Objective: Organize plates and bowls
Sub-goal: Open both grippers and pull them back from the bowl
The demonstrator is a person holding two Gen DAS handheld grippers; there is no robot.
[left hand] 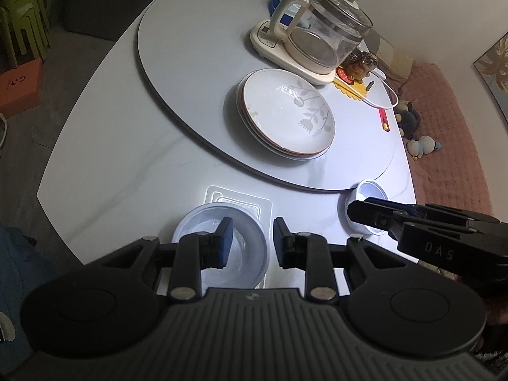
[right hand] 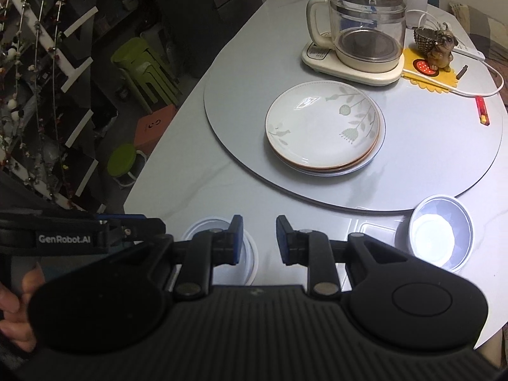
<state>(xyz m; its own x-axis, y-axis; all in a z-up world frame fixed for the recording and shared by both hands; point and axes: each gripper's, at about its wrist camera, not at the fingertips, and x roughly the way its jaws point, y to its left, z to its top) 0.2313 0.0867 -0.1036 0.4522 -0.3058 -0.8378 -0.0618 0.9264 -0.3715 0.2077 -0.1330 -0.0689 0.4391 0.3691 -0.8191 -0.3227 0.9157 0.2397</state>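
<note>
Only rightward: perhaps green stools (right hand: 143, 70).

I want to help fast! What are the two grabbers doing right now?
Left gripper: open, holding nothing, above a bowl.
Right gripper: open, holding nothing.

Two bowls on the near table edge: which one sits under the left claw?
The wider, shallow bowl under the left claw, resting on a clear tray; the smaller, deeper bowl sits off to the right.
</note>
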